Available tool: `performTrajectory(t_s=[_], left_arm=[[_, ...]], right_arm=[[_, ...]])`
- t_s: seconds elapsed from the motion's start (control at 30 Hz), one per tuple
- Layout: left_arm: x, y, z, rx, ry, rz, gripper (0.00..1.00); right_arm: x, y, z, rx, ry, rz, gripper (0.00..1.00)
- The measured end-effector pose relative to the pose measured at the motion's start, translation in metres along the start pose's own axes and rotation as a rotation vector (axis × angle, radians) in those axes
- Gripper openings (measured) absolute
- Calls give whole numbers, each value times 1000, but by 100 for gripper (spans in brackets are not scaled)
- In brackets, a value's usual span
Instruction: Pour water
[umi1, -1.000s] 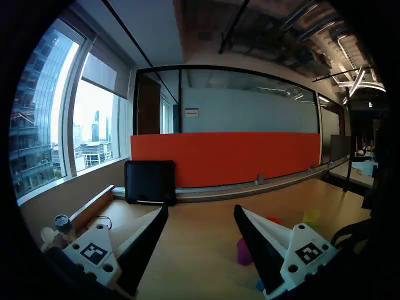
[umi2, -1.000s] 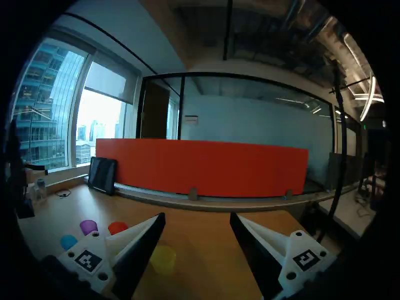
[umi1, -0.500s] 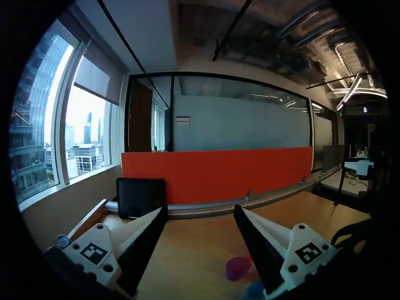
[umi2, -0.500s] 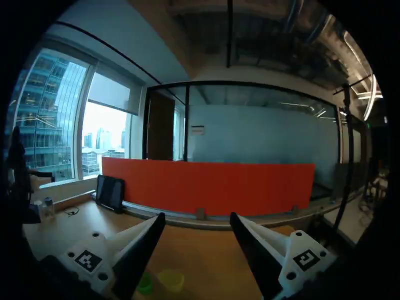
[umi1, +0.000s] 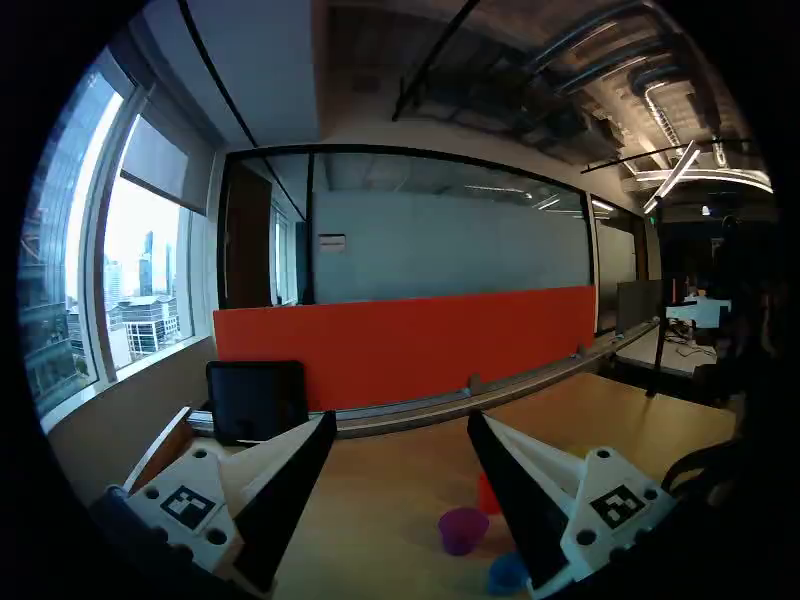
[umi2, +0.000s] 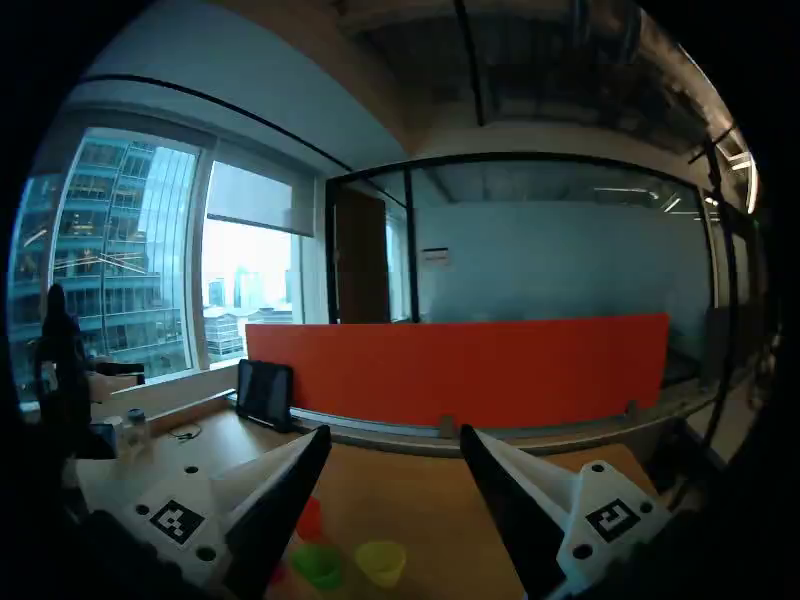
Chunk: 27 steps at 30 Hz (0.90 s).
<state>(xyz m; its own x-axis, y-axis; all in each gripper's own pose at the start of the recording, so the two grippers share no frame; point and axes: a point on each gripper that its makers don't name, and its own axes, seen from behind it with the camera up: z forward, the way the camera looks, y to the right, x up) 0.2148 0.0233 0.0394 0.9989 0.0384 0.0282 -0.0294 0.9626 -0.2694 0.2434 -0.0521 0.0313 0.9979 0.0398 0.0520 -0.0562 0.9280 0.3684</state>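
Your left gripper (umi1: 398, 420) hangs over the desk (umi1: 390, 500) with jaws spread and empty, and the purple cup (umi1: 462, 528) and blue cup (umi1: 507, 572) sit low between them. What looks like a bottle (umi2: 133, 432) stands untouched far left of your right gripper (umi2: 393, 435), whose jaws are equally wide and empty, above the green cup (umi2: 318, 565) and yellow cup (umi2: 380, 562). As I judge it, nothing is grasped or poured yet.

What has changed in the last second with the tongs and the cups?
The left tongs turned slightly right, bringing the purple cup into their gap; the right tongs turned left toward the green cup and yellow cup. Both stayed open and empty; nothing was grasped.
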Motion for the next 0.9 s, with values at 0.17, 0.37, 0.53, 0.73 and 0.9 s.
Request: performTrajectory(t_s=[0.17, 0.37, 0.53, 0.73, 0.9], left_arm=[[-5, 13, -1, -68, -8, 11, 98], [-3, 26, -1, -137, -3, 24, 97], [-6, 33, -1, -182, -14, 31, 98], [-26, 39, -2, -226, -57, 54, 98], [-42, 47, -2, -260, -89, 69, 97]], right_arm=[[5, -17, 1, 102, 2, -1, 100], [4, -25, 7, 158, -11, -36, 100], [-3, -36, 10, 203, -38, -79, 100], [-20, -50, 14, 267, -92, -103, 100], [-35, -55, 18, 299, -135, -124, 100]])
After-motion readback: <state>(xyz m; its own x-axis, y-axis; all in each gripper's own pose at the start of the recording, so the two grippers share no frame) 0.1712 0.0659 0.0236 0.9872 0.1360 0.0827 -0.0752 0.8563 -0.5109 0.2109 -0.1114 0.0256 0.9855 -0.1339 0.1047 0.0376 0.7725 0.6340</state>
